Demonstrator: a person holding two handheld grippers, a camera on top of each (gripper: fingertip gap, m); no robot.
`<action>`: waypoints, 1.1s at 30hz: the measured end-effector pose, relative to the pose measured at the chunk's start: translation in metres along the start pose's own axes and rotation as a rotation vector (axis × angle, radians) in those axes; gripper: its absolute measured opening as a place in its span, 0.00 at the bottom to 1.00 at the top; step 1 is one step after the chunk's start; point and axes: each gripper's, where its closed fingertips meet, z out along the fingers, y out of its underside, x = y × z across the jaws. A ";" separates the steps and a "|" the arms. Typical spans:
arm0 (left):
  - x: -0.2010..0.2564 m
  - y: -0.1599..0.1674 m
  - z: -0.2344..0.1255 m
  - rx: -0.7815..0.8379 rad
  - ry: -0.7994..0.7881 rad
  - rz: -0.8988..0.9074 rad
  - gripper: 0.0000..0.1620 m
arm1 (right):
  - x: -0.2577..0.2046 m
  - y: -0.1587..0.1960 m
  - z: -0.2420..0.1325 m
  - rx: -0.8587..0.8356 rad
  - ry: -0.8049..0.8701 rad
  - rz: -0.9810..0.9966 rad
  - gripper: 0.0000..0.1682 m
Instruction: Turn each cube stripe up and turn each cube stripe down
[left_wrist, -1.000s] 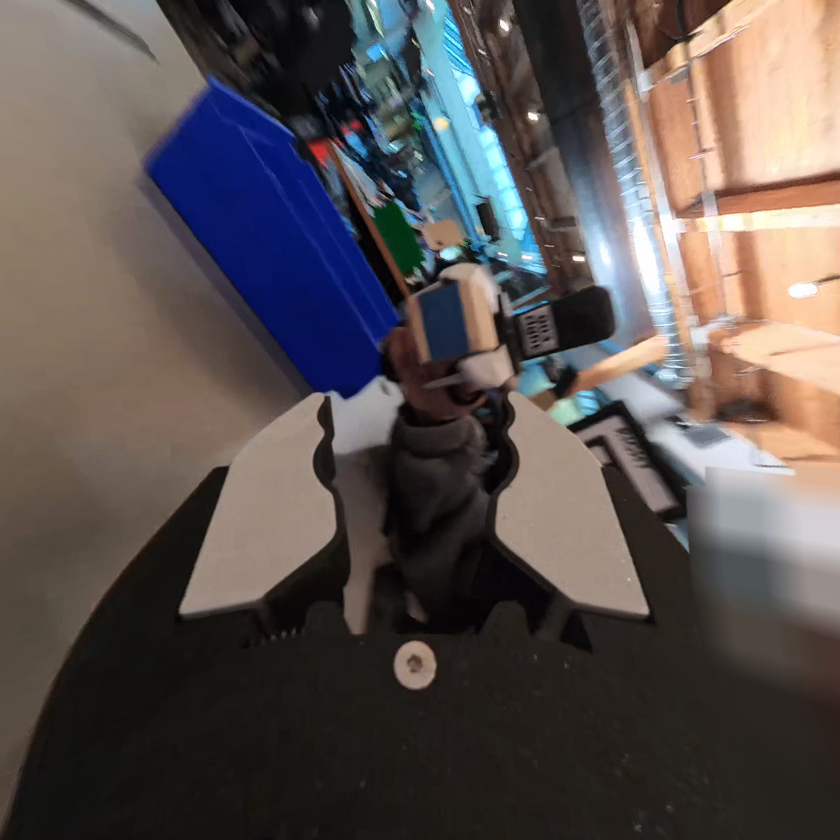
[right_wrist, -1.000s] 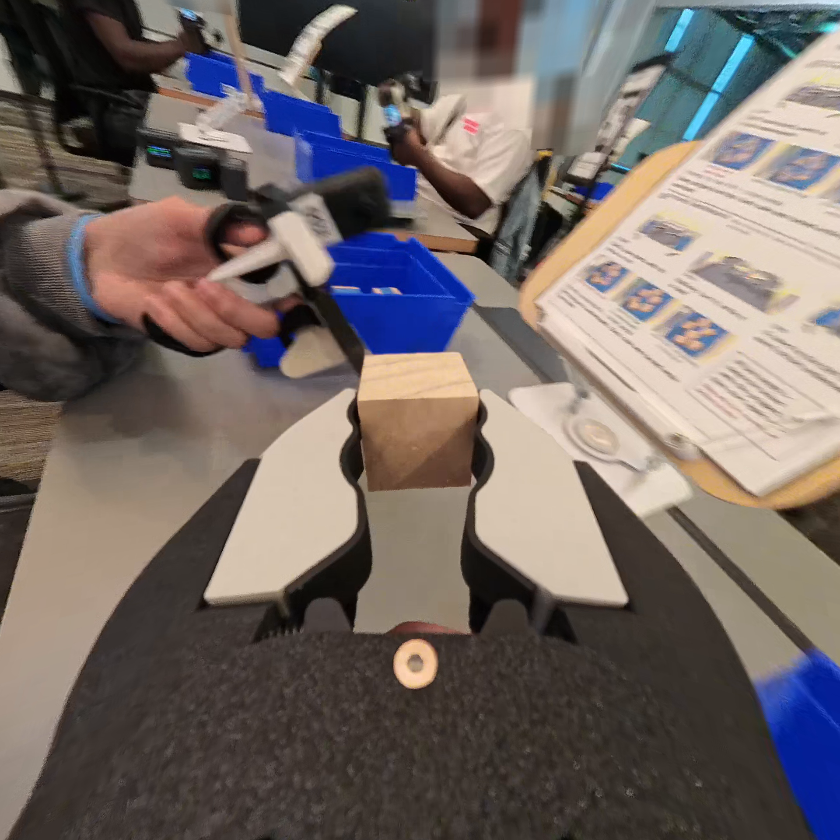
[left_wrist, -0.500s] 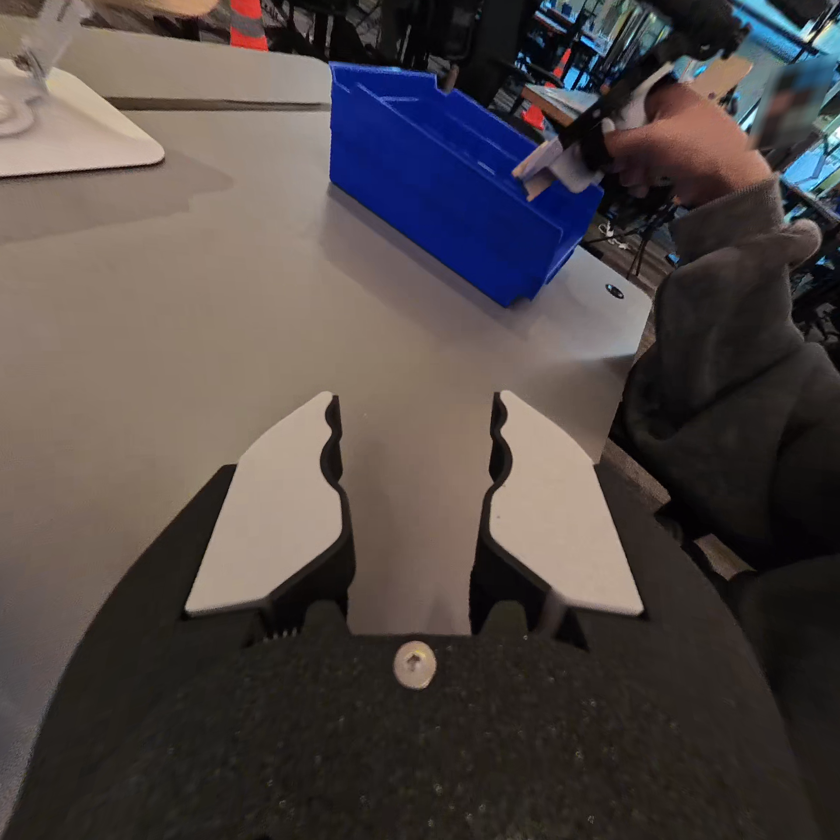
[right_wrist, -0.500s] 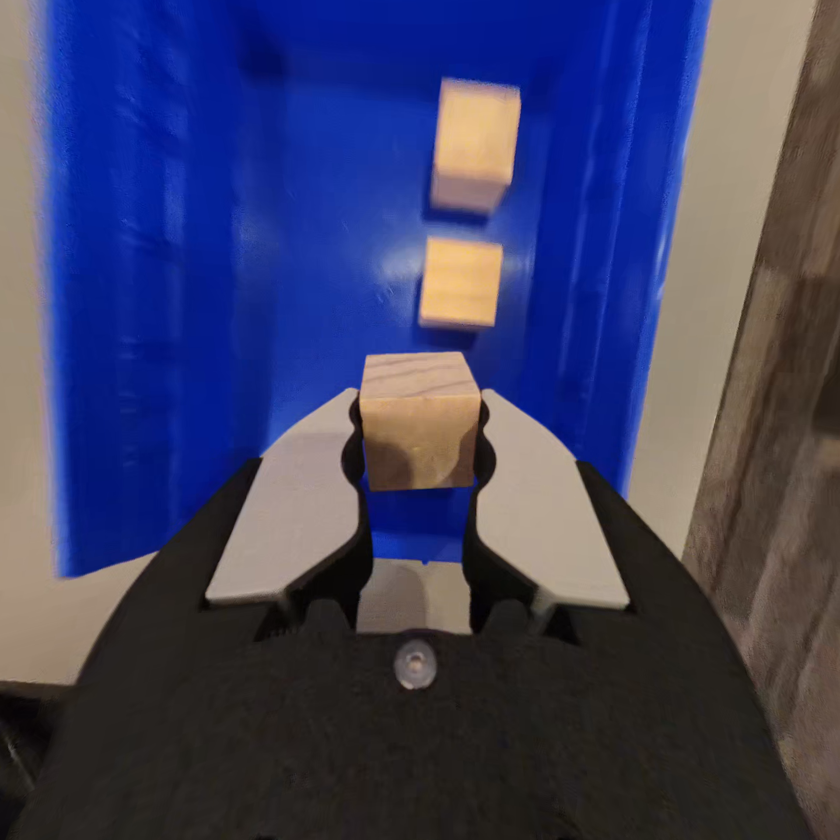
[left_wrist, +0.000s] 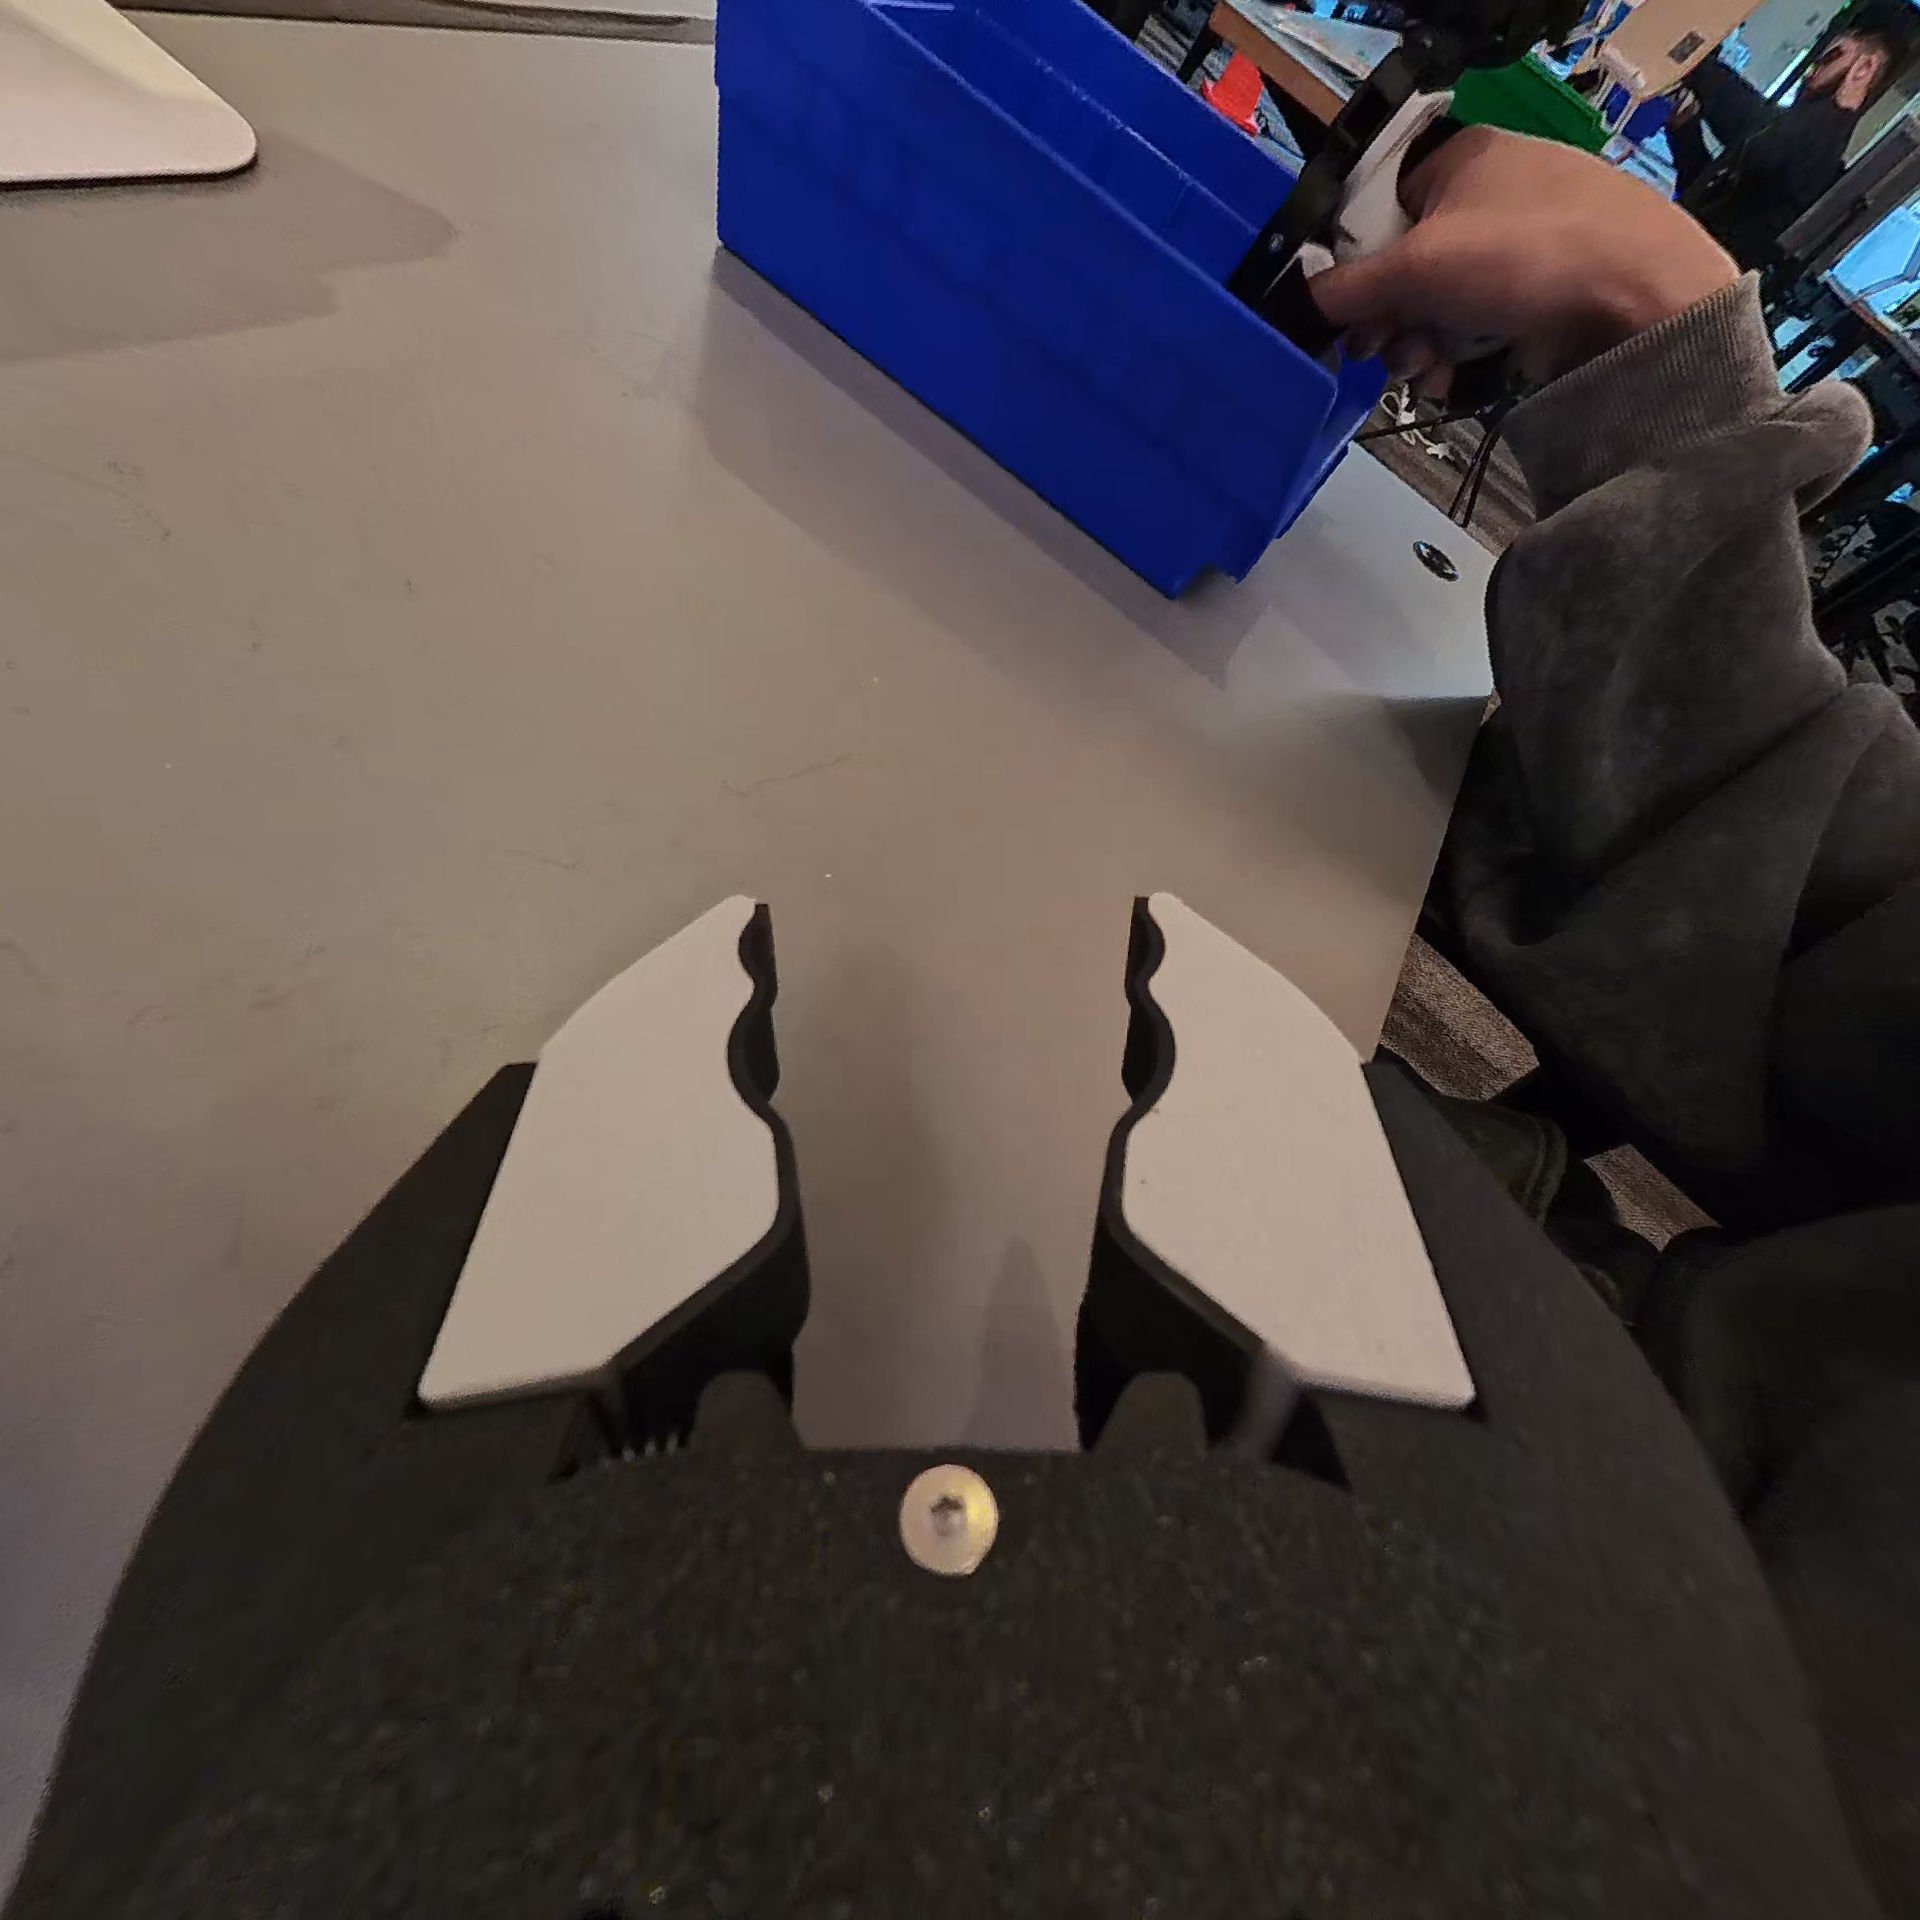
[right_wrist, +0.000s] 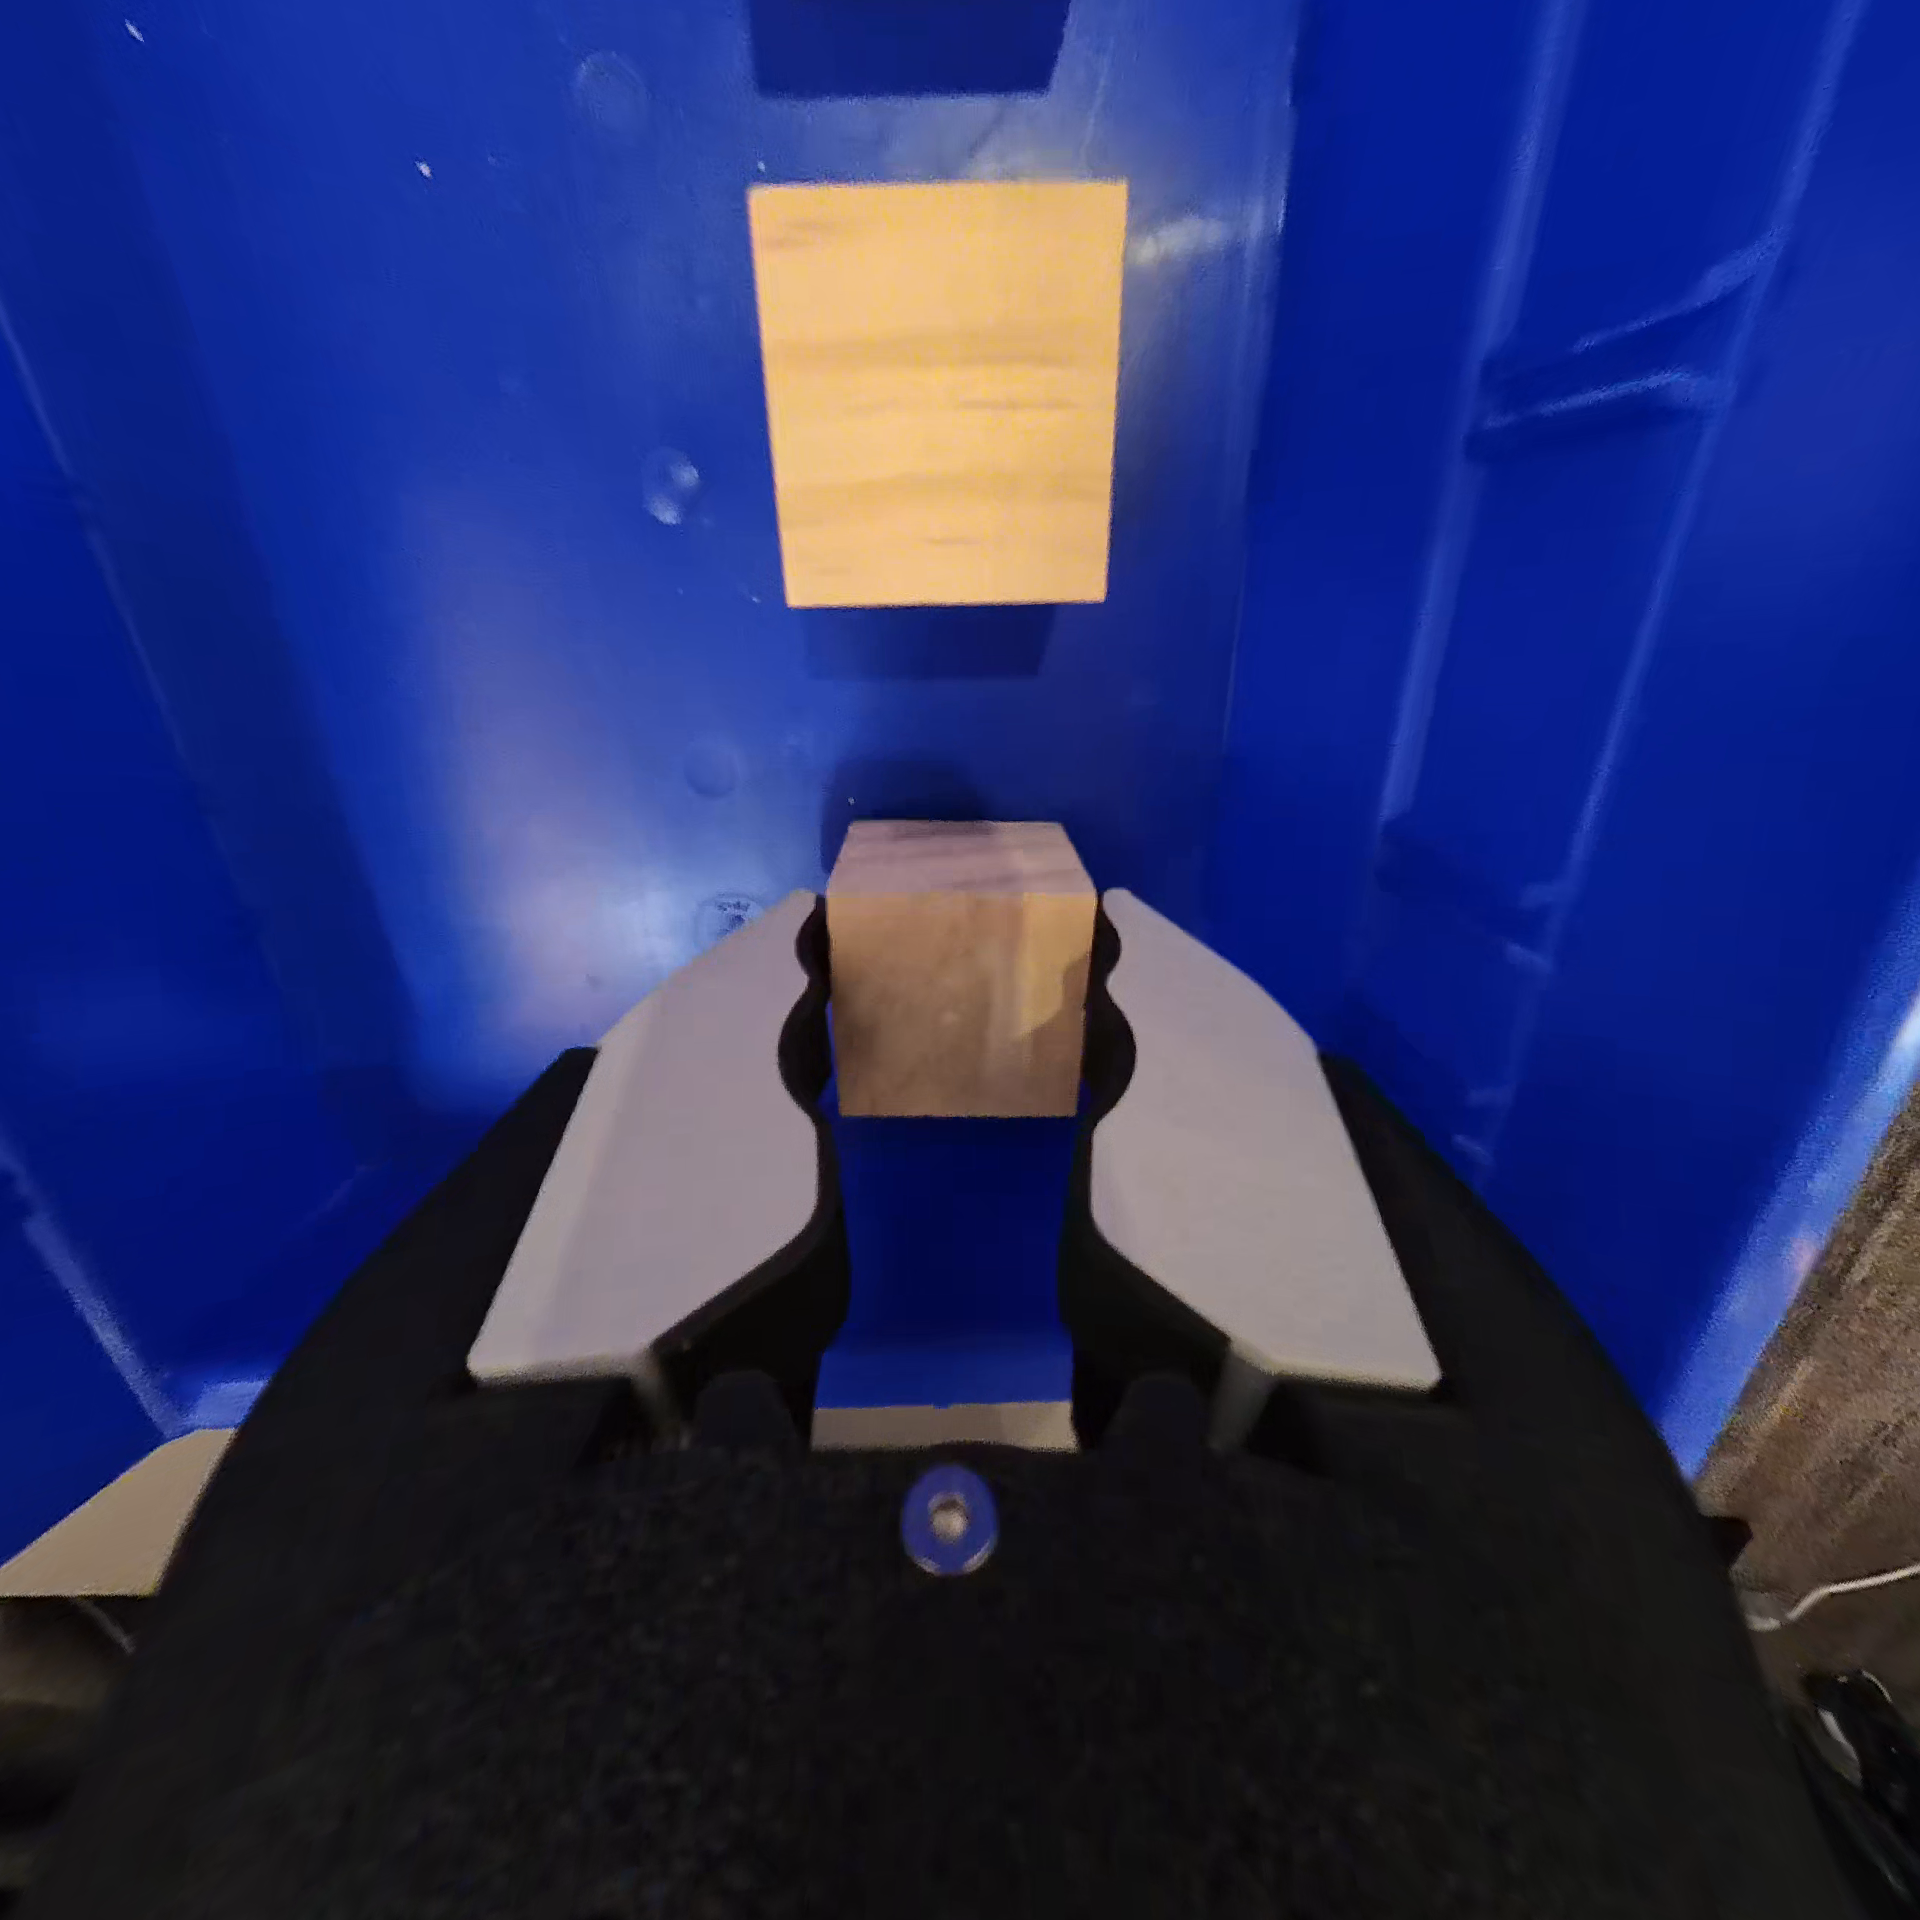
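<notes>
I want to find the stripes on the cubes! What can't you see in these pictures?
- Held cube, right wrist view: no stripe shows; its side faces are covered by the fingers, its underside faces away.
- Loose cube on the bin floor: only the plain top shows.
- Bin, left wrist view: its wall hides the inside.
- Right gripper, left wrist view: its tips are behind the bin rim.

left low over table (left_wrist: 416, 623), right looks down into bin (right_wrist: 312, 520)
</notes>
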 end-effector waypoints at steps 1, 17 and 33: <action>0.000 0.000 0.000 -0.001 0.000 -0.002 0.40 | 0.001 -0.002 -0.001 0.014 0.009 -0.003 0.29; -0.008 -0.004 -0.005 0.000 -0.046 -0.007 0.40 | -0.286 -0.015 -0.170 1.065 -0.768 -0.622 0.42; -0.129 -0.064 -0.140 -0.090 -0.549 -0.044 0.42 | -0.339 0.004 -0.100 1.089 -0.914 -0.588 0.36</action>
